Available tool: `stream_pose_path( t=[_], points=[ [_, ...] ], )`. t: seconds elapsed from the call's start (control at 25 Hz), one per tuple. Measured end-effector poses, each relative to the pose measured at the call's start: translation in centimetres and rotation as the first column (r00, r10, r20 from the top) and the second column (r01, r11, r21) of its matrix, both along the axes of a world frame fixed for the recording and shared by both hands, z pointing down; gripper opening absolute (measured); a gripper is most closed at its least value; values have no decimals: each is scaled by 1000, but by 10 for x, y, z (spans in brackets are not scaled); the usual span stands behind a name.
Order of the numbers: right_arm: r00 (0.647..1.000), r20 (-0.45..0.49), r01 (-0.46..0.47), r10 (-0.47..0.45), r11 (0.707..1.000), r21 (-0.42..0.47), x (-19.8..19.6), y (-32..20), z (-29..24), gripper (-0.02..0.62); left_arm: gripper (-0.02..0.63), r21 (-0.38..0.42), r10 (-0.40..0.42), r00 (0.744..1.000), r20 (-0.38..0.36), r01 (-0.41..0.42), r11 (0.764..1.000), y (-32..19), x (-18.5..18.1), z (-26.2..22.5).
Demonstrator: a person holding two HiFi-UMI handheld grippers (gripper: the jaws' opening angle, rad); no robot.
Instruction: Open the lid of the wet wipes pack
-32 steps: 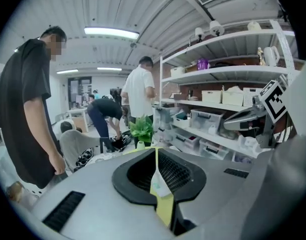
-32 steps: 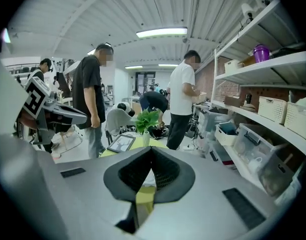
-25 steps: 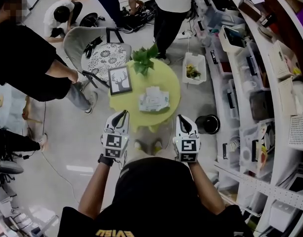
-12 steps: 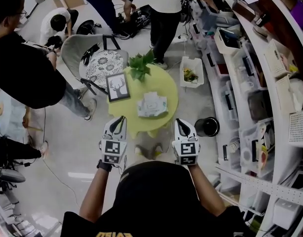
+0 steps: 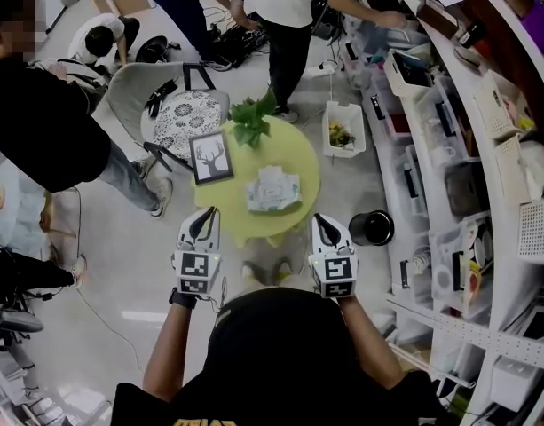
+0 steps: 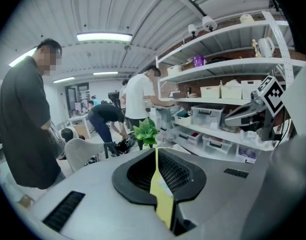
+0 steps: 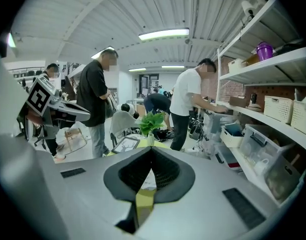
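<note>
The wet wipes pack [image 5: 273,190], pale with a green print, lies flat on the round yellow-green table [image 5: 294,153], towards its near side. Both grippers hover short of the table's near edge, pointing at it. My left gripper [image 5: 210,212] is to the pack's lower left and my right gripper [image 5: 322,219] to its lower right, neither touching it. In the left gripper view the jaws of the left gripper [image 6: 156,149] meet at the tips with nothing held. The right gripper [image 7: 151,148] looks the same in its own view, shut and empty.
A framed deer picture [image 5: 211,156] and a potted plant [image 5: 254,114] stand on the table's far side. A grey chair [image 5: 178,105] sits behind it, a white bin [image 5: 344,127] and a black bucket [image 5: 372,226] to the right, before storage shelves [image 5: 449,149]. People stand left [image 5: 41,122] and behind [image 5: 289,7].
My left gripper has drifted slightly to the left. The right gripper has kept its place. The people at the back have shifted a little.
</note>
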State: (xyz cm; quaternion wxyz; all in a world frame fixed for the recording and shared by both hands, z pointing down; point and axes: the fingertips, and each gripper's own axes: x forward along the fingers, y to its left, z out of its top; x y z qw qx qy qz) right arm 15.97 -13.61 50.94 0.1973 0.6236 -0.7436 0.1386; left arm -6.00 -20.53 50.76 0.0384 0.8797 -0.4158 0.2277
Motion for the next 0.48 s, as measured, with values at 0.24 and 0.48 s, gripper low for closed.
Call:
stream_pose_path(
  t=[0.24,0.48],
  points=[
    [999,-12,34,-34,999,12,-6,-8,-1,2,32,9,-22,1000,-7,22,1000,-1,-7,-1],
    [998,8,55,-55,998,-17,-18,-14,5,2,32,-4,-28,999,-18,28,1000,3,-14,1]
  ],
)
